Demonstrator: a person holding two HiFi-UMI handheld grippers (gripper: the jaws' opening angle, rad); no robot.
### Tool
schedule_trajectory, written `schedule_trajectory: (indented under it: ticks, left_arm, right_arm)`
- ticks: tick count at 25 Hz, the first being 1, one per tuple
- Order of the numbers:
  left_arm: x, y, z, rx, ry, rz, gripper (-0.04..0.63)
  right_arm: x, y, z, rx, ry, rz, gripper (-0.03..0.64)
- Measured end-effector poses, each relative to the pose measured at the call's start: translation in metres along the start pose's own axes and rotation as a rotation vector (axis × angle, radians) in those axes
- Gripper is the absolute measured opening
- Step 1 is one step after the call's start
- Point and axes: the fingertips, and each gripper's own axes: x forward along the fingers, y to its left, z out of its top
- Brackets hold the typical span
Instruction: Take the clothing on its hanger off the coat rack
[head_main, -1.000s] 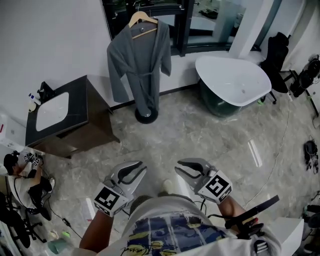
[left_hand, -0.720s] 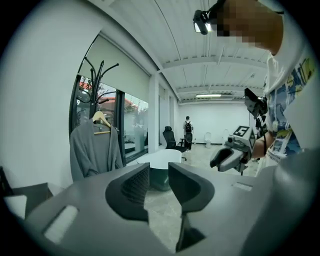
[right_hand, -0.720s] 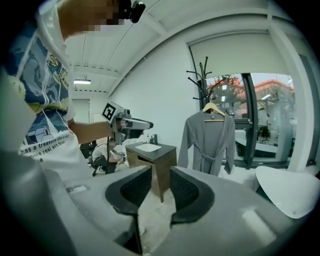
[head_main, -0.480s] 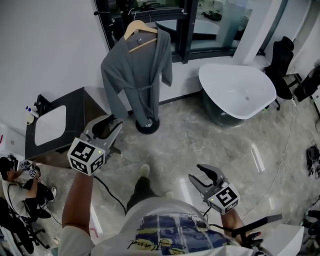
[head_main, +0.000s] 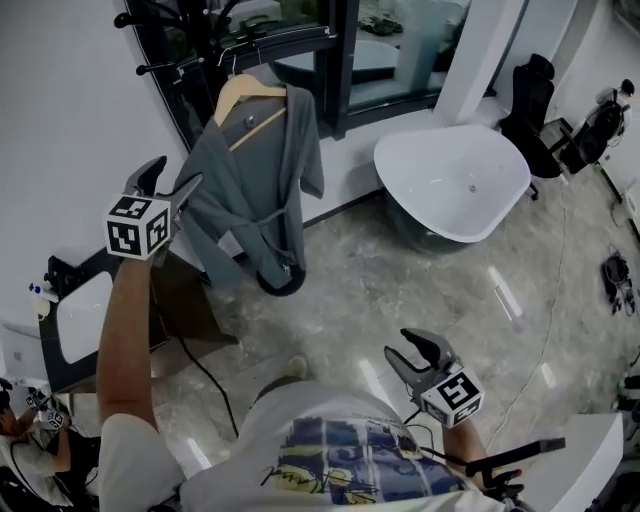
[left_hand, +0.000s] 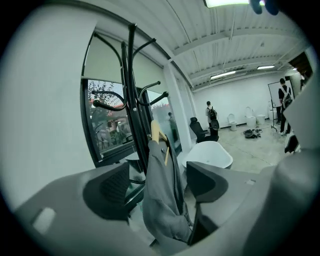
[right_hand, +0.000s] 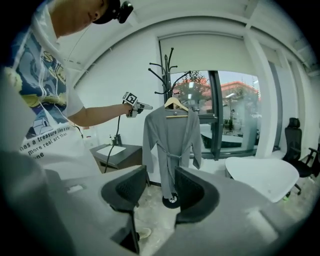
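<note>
A grey robe (head_main: 255, 195) hangs on a wooden hanger (head_main: 243, 92) from the black coat rack (head_main: 190, 25). My left gripper (head_main: 172, 176) is raised close beside the robe's left shoulder. Its jaws have just been opening and stand open; along them the robe (left_hand: 162, 200) and hanger (left_hand: 159, 136) lie ahead, not pressed by the pads. My right gripper (head_main: 420, 352) stays low by my body, its jaws just opened wide with nothing in them. From the right gripper (right_hand: 155, 187) the whole robe (right_hand: 170, 135) and the left gripper (right_hand: 136, 106) show ahead.
A white bathtub (head_main: 450, 175) stands right of the rack. A dark vanity with a sink (head_main: 75, 315) stands left, below my raised arm. The rack's round base (head_main: 280, 282) rests on the marble floor. A black chair (head_main: 528, 100) stands far right.
My left gripper has risen from in front of my body up and left to the robe's shoulder, its jaws wider. I have stepped nearer the rack. The right gripper has shifted right and stayed low.
</note>
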Motion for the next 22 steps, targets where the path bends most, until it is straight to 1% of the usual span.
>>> schedule_trajectory:
  ticks: [3,7,10,12,13,14,16,19,21,22]
  left_arm:
    - [0.039,0.013,-0.003,0.004,0.051,-0.079,0.37]
    - [0.08,0.016,-0.018,0.041,0.136,-0.177,0.388]
    - [0.1,0.005,-0.034,0.056,0.219,-0.297,0.382]
    - [0.107,-0.005,-0.047,0.059,0.267,-0.385,0.321]
    - [0.109,-0.009,-0.05,0.051,0.277,-0.421,0.258]
    - [0.111,-0.011,-0.051,0.03,0.278,-0.451,0.195]
    - [0.114,-0.012,-0.046,-0.037,0.259,-0.494,0.111]
    - [0.115,-0.009,-0.04,-0.118,0.215,-0.513,0.049]
    - [0.112,-0.007,-0.037,-0.143,0.195,-0.501,0.014]
    - [0.111,-0.006,-0.035,-0.147,0.191,-0.495,0.008]
  right_arm:
    - [0.019,-0.003,0.002,0.038,0.005,-0.036,0.178]
    - [0.044,0.001,0.009,0.066,-0.007,-0.055,0.178]
    - [0.057,0.005,0.017,0.087,-0.024,-0.067,0.178]
    - [0.062,0.007,0.02,0.105,-0.042,-0.077,0.177]
    - [0.063,0.007,0.02,0.107,-0.031,-0.087,0.176]
    - [0.064,0.006,0.018,0.108,-0.014,-0.1,0.176]
    - [0.065,0.005,0.014,0.118,0.007,-0.116,0.176]
    - [0.064,0.007,0.011,0.129,0.031,-0.132,0.175]
    - [0.062,0.009,0.011,0.141,0.023,-0.132,0.173]
    - [0.062,0.01,0.012,0.148,0.008,-0.129,0.173]
